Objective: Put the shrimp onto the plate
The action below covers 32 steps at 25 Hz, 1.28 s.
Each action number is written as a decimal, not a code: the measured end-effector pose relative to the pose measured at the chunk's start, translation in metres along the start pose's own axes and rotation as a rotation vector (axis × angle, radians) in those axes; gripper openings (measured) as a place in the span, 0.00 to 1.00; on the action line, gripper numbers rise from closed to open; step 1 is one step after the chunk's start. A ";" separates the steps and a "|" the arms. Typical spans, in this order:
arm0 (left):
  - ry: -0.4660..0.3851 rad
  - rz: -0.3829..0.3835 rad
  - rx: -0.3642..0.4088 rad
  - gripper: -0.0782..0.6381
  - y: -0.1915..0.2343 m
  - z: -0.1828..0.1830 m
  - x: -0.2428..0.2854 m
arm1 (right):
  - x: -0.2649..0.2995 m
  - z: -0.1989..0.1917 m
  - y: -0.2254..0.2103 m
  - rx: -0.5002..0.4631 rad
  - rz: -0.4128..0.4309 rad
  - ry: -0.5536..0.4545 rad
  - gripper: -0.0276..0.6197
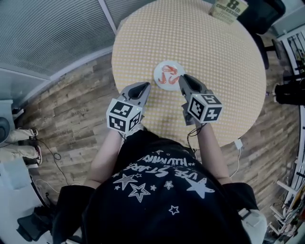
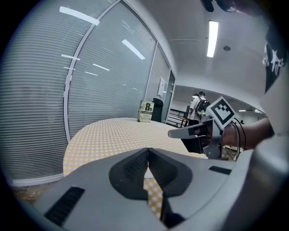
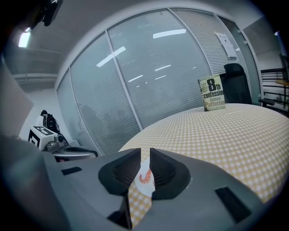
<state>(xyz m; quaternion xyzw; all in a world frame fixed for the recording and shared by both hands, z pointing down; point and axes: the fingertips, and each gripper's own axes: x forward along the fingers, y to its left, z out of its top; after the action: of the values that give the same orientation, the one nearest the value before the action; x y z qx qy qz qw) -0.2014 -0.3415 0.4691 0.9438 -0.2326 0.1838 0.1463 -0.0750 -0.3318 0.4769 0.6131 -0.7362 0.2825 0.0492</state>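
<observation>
A small white plate (image 1: 168, 75) lies near the middle of the round checked table (image 1: 219, 62), with orange-red shrimp (image 1: 167, 74) on it. My left gripper (image 1: 145, 86) points at the plate from the near left, its jaws shut and empty. My right gripper (image 1: 183, 77) has its tip at the plate's right rim and is shut to a narrow slit with nothing in it. Through that slit, the right gripper view shows the plate (image 3: 145, 184) and a shrimp (image 3: 144, 177) just ahead of the right gripper (image 3: 145, 151). In the left gripper view, the left gripper (image 2: 147, 151) has its pads touching.
A book (image 1: 228, 9) stands upright at the table's far edge. A dark chair (image 1: 261, 16) is behind it. Wooden floor surrounds the table, with a glass wall with blinds (image 1: 47, 33) to the left. A cable and white plug (image 1: 238, 143) lie on the floor at the right.
</observation>
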 end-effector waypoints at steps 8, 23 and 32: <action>-0.021 0.081 -0.013 0.12 -0.040 0.012 0.008 | -0.041 0.004 -0.022 -0.016 0.082 0.015 0.15; -0.069 0.261 -0.038 0.12 -0.131 0.020 0.013 | -0.109 0.009 -0.048 -0.098 0.316 0.039 0.14; -0.107 0.356 -0.052 0.12 -0.184 0.016 0.013 | -0.150 -0.009 -0.061 -0.142 0.441 0.081 0.13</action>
<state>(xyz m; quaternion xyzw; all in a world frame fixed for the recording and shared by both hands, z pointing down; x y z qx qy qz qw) -0.0953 -0.1958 0.4254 0.8920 -0.4080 0.1505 0.1232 0.0160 -0.2016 0.4436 0.4204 -0.8678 0.2583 0.0589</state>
